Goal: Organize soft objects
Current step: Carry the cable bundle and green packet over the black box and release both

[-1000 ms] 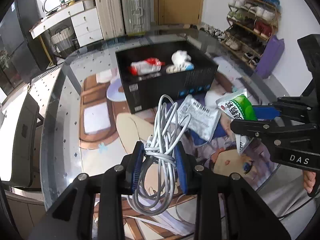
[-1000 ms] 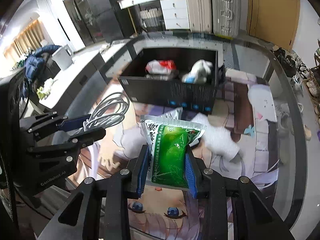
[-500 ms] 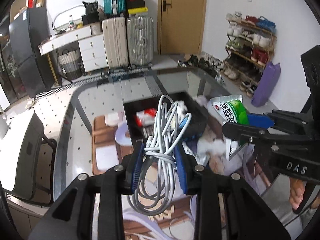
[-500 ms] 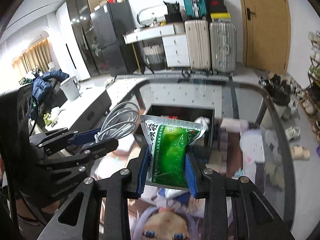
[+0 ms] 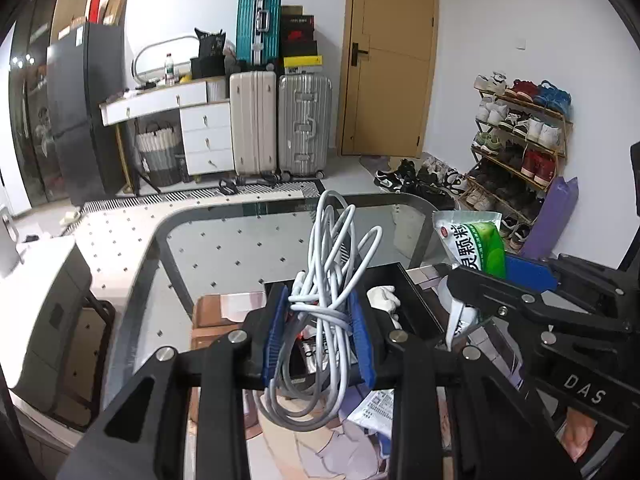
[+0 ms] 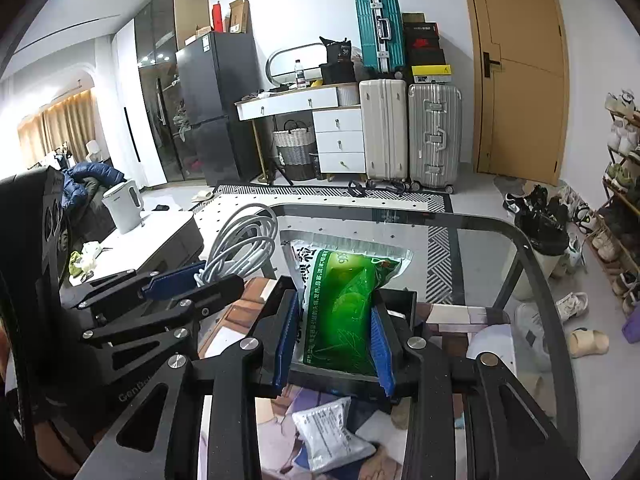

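Note:
My left gripper (image 5: 319, 334) is shut on a coiled white cable (image 5: 334, 264) and holds it up above the black box (image 5: 416, 296). The cable also shows in the right wrist view (image 6: 244, 248). My right gripper (image 6: 334, 336) is shut on a green and white snack bag (image 6: 346, 300), also raised over the box; the bag shows in the left wrist view (image 5: 474, 246). A white soft toy (image 5: 384, 298) lies in the box. A white packet (image 6: 330, 438) lies on the table in front of the box.
The glass table (image 6: 500, 240) carries a printed mat (image 5: 344, 448). Suitcases (image 5: 280, 120), a white drawer unit (image 5: 200, 132) and a shoe rack (image 5: 520, 136) stand far behind. A white side table with a kettle (image 6: 122, 200) is at the left.
Both grippers have risen and tilted upward with the cable and the bag still held; the box and table have dropped low in view and the room fills the frames.

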A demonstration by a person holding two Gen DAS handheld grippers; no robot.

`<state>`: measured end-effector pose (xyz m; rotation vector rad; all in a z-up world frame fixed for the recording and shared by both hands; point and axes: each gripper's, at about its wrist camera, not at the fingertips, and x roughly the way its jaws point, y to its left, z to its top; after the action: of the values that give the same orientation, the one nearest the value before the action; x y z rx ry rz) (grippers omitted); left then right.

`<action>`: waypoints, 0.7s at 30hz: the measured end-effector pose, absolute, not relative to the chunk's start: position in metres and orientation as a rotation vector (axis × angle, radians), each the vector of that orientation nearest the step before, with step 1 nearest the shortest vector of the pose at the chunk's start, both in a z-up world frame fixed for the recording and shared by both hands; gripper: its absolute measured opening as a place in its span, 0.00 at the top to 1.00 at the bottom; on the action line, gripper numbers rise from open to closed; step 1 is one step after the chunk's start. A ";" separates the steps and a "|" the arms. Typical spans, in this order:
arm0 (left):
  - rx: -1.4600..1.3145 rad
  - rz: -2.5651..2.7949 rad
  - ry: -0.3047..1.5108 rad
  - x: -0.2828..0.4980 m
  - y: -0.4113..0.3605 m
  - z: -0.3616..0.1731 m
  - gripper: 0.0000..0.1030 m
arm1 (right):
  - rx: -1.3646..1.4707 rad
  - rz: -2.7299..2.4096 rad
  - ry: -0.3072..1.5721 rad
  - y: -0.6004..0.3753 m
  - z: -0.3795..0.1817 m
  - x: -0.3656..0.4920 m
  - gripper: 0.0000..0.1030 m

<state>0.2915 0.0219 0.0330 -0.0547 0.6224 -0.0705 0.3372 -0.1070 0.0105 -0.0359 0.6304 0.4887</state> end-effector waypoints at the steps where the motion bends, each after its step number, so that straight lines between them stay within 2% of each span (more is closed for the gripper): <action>1: -0.058 -0.064 0.622 0.296 0.021 0.031 0.71 | -0.040 0.481 0.630 -0.106 0.009 0.342 0.67; 10: -0.099 -0.035 0.651 0.326 0.027 0.010 0.71 | -0.067 0.467 0.668 -0.094 -0.015 0.386 0.67; 21: -0.082 -0.030 0.797 0.358 0.017 -0.036 0.71 | -0.032 0.464 0.842 -0.090 -0.081 0.428 0.67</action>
<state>0.3576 0.0168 -0.0356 -0.0822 0.7970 -0.0304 0.4280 -0.0899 -0.0807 -0.0324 0.8415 0.4639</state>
